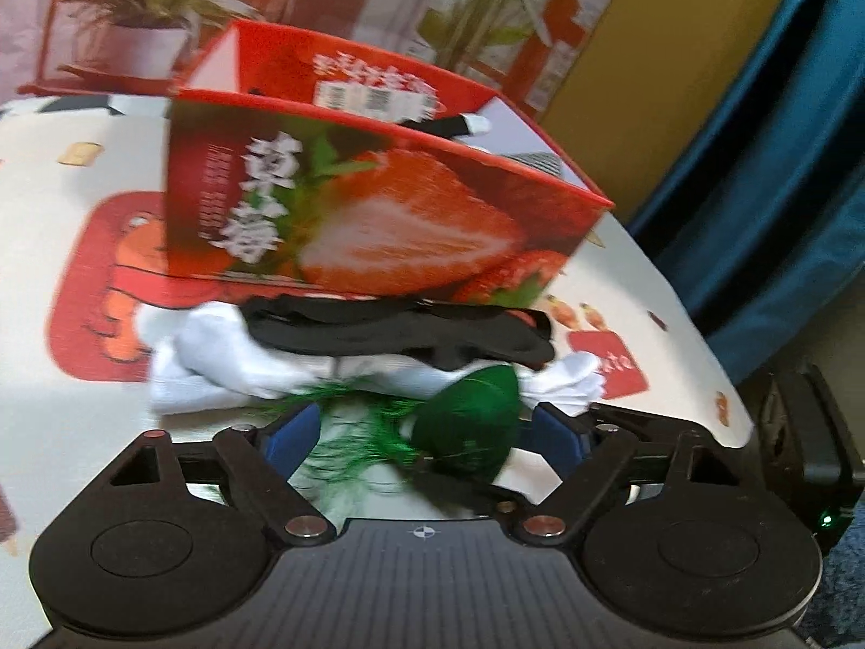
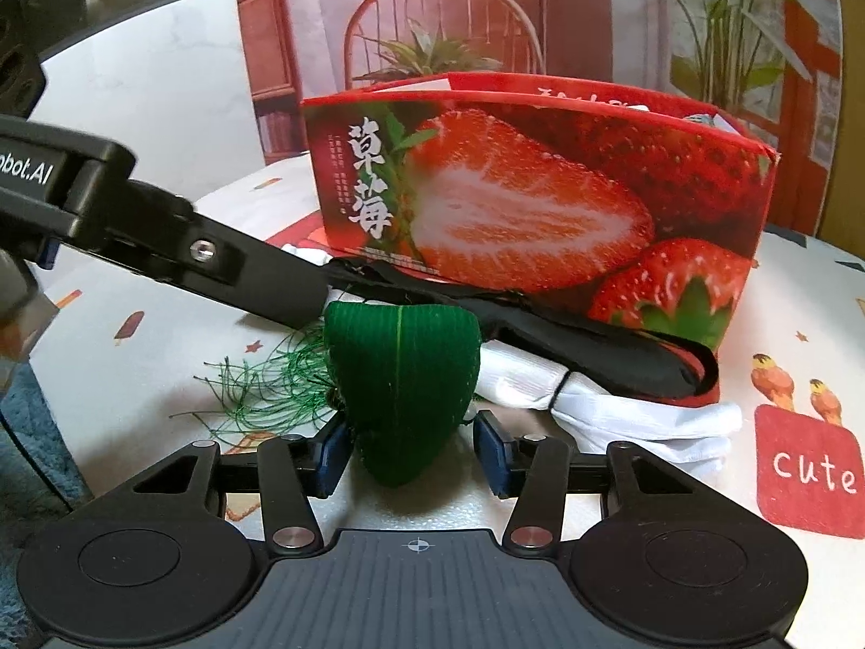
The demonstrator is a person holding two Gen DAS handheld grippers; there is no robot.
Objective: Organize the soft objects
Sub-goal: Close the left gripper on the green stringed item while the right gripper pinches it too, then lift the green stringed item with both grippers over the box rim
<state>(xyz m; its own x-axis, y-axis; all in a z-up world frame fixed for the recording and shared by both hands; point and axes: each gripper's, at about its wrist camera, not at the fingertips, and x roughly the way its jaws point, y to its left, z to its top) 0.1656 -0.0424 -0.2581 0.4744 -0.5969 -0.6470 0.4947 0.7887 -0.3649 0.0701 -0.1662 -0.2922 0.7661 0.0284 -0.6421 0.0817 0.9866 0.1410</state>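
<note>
Green pouch: a ribbed green pouch [image 2: 403,378] with a loose green fringe [image 2: 270,384] trailing toward 9 o'clock sits on the table, near the front of the box.
Right gripper: the right gripper [image 2: 413,446] has its blue pads either side of the pouch's lower tip; the left pad looks to touch it, the right pad stands just clear, so no firm grip shows.
Left gripper: the left gripper [image 1: 419,430] is spread wide around the pouch and fringe, pads not pressing; its picture is blurred.
Soft pile: a black fabric piece [image 2: 567,330] lies over white cloth [image 2: 621,405], both against the box's foot.
Box: the open strawberry box [image 2: 540,189] stands at 12 o'clock.
Table: the printed tablecloth [image 2: 800,335] is bare at 3 o'clock; its rounded edge falls away at 9 o'clock.
Crowding: in the right wrist view the left gripper's arm crosses from 10 o'clock to the pouch.
</note>
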